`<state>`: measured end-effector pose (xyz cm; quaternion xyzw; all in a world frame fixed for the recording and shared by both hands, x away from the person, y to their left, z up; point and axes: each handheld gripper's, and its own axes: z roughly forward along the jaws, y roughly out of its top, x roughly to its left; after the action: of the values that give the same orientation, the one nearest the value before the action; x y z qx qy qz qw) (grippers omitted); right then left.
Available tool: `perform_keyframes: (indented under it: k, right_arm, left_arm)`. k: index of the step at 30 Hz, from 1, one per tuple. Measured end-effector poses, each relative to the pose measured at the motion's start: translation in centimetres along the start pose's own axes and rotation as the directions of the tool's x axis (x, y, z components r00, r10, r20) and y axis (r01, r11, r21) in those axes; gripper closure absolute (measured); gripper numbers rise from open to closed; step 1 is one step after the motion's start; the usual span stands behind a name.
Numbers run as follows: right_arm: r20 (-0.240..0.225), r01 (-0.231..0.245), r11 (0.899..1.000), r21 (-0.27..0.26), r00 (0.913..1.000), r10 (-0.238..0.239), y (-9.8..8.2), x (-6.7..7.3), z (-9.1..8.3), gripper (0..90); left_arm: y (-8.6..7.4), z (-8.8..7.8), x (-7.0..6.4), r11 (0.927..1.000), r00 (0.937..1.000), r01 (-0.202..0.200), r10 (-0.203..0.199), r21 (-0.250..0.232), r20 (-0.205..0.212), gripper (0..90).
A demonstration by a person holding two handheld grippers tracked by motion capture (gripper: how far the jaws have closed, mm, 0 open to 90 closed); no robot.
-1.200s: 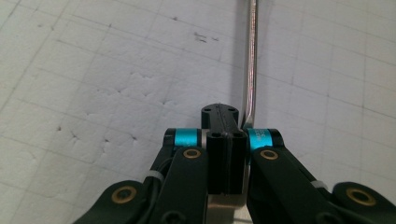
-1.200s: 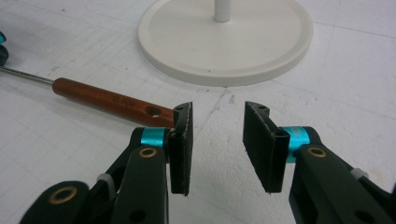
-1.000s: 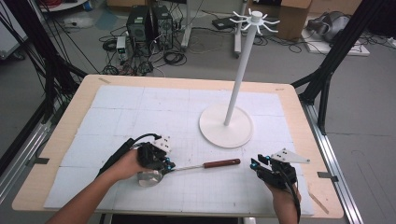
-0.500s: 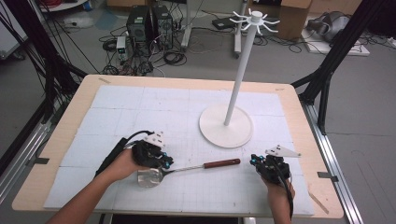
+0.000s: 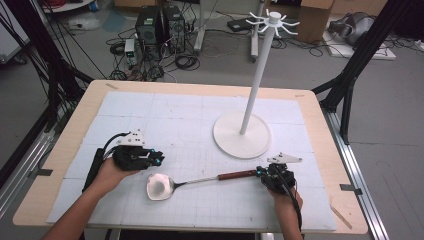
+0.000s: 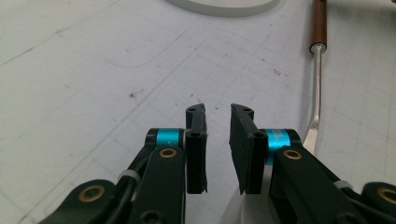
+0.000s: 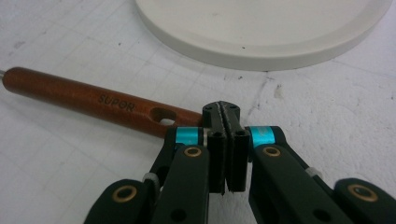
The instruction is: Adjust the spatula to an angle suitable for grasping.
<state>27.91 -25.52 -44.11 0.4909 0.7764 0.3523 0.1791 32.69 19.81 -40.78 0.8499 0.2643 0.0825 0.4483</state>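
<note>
Right tool (image 7: 223,114) has its jaws pressed together with nothing between them, tip just beside the end of the ladle's wooden handle (image 7: 93,105). Left tool (image 6: 217,116), its jaws having just been opening, stands slightly apart and empty, beside the bowl. The ladle (image 5: 190,182) lies on the tabletop (image 5: 60,155), lower middle of the high view. A closed tip may nudge the handle and spin the ladle away.

One camera looks down from above the table (image 5: 200,100); two ride low, both sharing the ladle (image 6: 319,28) handle.
</note>
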Motion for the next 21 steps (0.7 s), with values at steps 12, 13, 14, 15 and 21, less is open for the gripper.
perform_keyframes:
  k: [12,13,14,15,21]
  right_arm:
    - [-0.063,0.014,1.0,0.007,0.9979,-0.014,0.8,2.6,1.4,89.7]
    - [-0.073,0.02,1.0,0.011,0.9972,-0.019,1.2,3.3,1.8,89.7]
    - [-0.073,0.02,1.0,0.011,0.9972,-0.019,1.2,3.3,1.8,89.7]
    - [-0.078,0.02,1.0,0.009,0.9968,-0.019,1.4,3.7,2.2,89.7]
    - [-0.087,0.001,1.0,0.005,0.9962,-0.001,1.9,4.5,2.9,89.7]
  left_arm:
    - [-1.4,-2.4,0.9,0.9976,0.9976,0.042,-0.045,-0.056,-0.053,71.4]
    - [-1.5,-2.6,0.9,0.997,0.9971,0.045,-0.048,-0.064,-0.058,71.1]
    - [-1.6,-2.9,0.9,0.9968,0.9969,0.043,-0.047,-0.067,-0.062,71.1]
    - [-1.7,-3.1,0.9,0.9965,0.9967,0.041,-0.046,-0.072,-0.067,71.1]
    - [-2.3,-4.2,0.9,0.9941,0.9951,0.054,-0.061,-0.094,-0.077,70.5]
